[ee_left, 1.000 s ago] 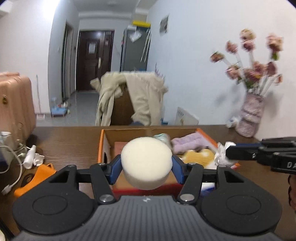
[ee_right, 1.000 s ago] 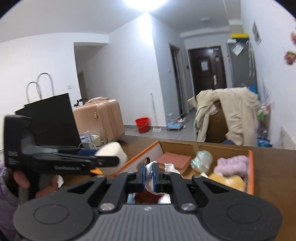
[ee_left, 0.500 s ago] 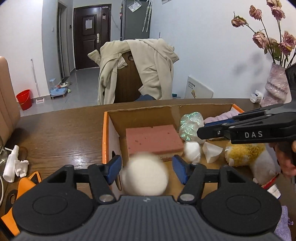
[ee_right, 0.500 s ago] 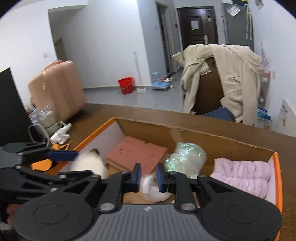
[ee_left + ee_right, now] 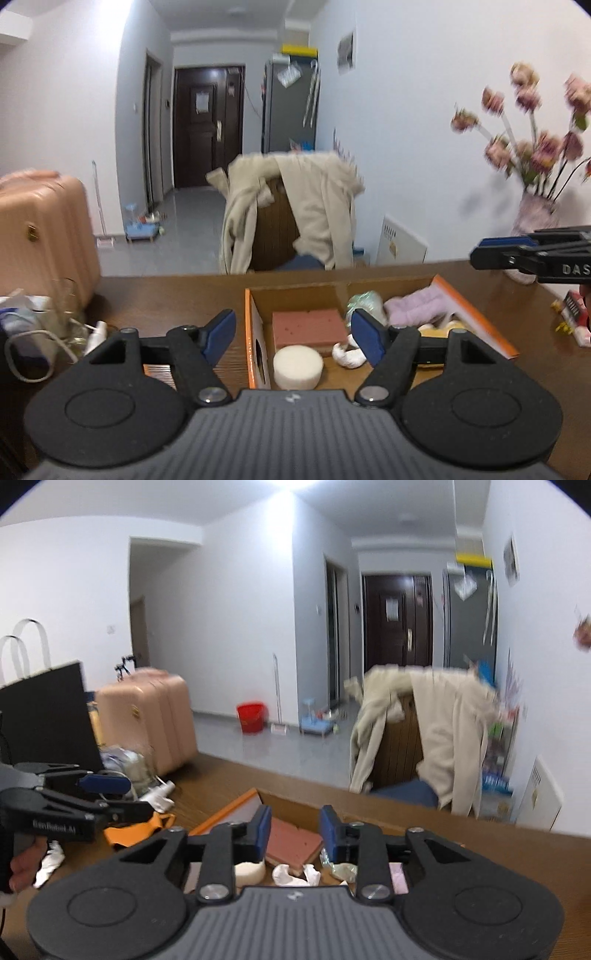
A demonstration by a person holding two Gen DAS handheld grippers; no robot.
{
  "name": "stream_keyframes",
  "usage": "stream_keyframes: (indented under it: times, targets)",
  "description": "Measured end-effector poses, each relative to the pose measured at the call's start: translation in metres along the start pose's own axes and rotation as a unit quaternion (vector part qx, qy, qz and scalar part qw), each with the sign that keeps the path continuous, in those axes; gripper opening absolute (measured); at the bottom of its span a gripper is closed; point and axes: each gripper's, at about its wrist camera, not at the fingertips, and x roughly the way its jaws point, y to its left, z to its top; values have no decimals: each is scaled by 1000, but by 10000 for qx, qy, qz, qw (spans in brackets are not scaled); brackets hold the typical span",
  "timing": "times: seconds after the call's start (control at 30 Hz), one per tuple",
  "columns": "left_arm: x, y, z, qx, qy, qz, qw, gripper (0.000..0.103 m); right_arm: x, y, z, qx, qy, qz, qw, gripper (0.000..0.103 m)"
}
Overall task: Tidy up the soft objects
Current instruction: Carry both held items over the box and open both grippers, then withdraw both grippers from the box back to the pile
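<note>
The left gripper [image 5: 291,332] stands spread wide, its jaws just opened, nothing between them; the right gripper [image 5: 291,834] (blue pads) has just parted too, empty; the white round sponge [image 5: 297,367] lies in the cardboard box [image 5: 258,332], near-left corner, beside the pink sponge [image 5: 308,328].

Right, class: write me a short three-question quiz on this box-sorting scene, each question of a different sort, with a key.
1. True or false: the round white sponge lies inside the cardboard box.
2. Which item sits directly behind that sponge? A) pink sponge block B) lilac fluffy cloth C) red bucket
3. Fill in: the left gripper jaws are ____ and hold nothing.

Key: 1 true; 2 A; 3 open
</note>
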Motion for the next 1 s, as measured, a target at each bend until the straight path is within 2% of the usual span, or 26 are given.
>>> stream_keyframes:
  times: [0.1, 0.23, 0.33, 0.47, 0.67, 0.77, 0.87, 1.0]
  targets:
    - [-46, -9, -7, -20, -277, 56, 9996, 75, -51, 16, -4, -235, -287, -53, 9993, 36]
    - [-105, -23, -31, -124, -603, 124, 9980, 78, -111, 36, -26, -473, -587, -64, 9971, 41]
    - [-139, -33, -56, -161, -764, 157, 9968, 82, -145, 50, -52, -556, -651, -31, 9963, 44]
    - [-171, -52, -93, -236, -788, 136, 9965, 82, -177, 73, -87, -742, -694, -199, 9946, 48]
    - [-201, -72, -145, -477, -811, 49, 9955, 83, -208, 97, -138, -661, -543, -13, 9963, 52]
    - [-205, -73, -170, -678, -659, 37, 9955, 83, -218, 105, -164, -586, -378, -83, 9975, 52]
    - [-202, -76, -180, -621, -475, 93, 9969, 82, -229, 105, -184, -415, -272, -101, 9987, 52]
    - [-195, -74, -178, -669, -460, 88, 9967, 82, -231, 99, -193, -220, -246, -147, 9993, 52]
